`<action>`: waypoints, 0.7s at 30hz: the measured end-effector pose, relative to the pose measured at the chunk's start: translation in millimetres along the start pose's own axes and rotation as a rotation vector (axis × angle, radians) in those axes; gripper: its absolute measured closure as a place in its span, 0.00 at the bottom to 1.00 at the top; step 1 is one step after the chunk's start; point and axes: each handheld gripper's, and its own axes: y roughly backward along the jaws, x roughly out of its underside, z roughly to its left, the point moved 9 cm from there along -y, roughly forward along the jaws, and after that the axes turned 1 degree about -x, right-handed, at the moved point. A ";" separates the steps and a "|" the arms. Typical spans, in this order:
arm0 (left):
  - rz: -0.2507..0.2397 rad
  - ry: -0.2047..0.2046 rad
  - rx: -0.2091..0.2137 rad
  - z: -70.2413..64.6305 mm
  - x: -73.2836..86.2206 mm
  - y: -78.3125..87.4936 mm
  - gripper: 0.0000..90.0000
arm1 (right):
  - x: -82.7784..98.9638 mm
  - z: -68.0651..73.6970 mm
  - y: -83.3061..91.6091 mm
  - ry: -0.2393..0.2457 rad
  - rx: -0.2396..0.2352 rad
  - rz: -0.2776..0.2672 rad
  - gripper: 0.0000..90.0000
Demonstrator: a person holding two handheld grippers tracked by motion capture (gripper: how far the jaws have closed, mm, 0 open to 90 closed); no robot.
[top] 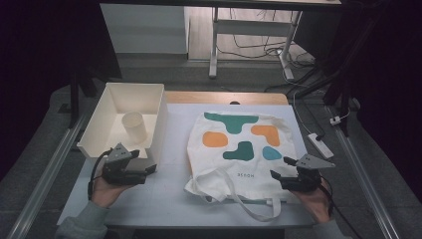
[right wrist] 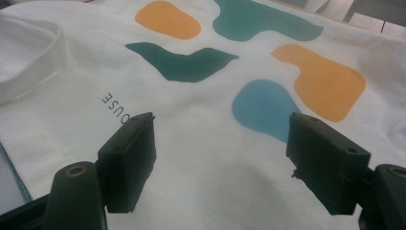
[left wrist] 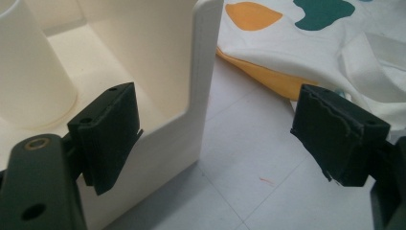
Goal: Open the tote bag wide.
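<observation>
a pale grey table [top: 164, 194] stands in a dim room, with desk legs and loose cables on the floor beyond its far edge. on the table's right half lies a white tote bag [top: 239, 149], flat, printed with teal, orange and blue blobs, its straps [top: 249, 204] trailing toward the near edge. the right gripper [top: 284, 175] hovers at the bag's near right corner, jaws spread wide over the cloth with nothing between them; in the right gripper view the bag [right wrist: 201, 143] fills the space under the jaws, but whether they touch it cannot be told. the left gripper [top: 148, 171] sits to the left of the bag, apart from it, just in front of a cream plastic bin [top: 94, 132] on the table's left side. its jaws are also wide apart and hold nothing; in the left gripper view they straddle the bin's near corner wall [left wrist: 203, 86] without pressing on it. a cream cup [top: 134, 127] stands upright inside the bin.
</observation>
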 end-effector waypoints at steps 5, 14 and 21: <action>0.001 -0.005 0.004 -2.1 2.2 -1.0 0.19 | 0.1 -0.4 1.3 0.000 0.003 -0.002 0.29; -0.001 -0.005 0.006 -3.3 3.4 0.4 0.20 | 2.1 0.3 -0.6 0.003 0.004 0.008 0.29; -0.003 -0.008 0.020 -8.3 6.3 7.0 0.21 | 2.2 0.7 0.0 0.004 0.006 0.009 0.30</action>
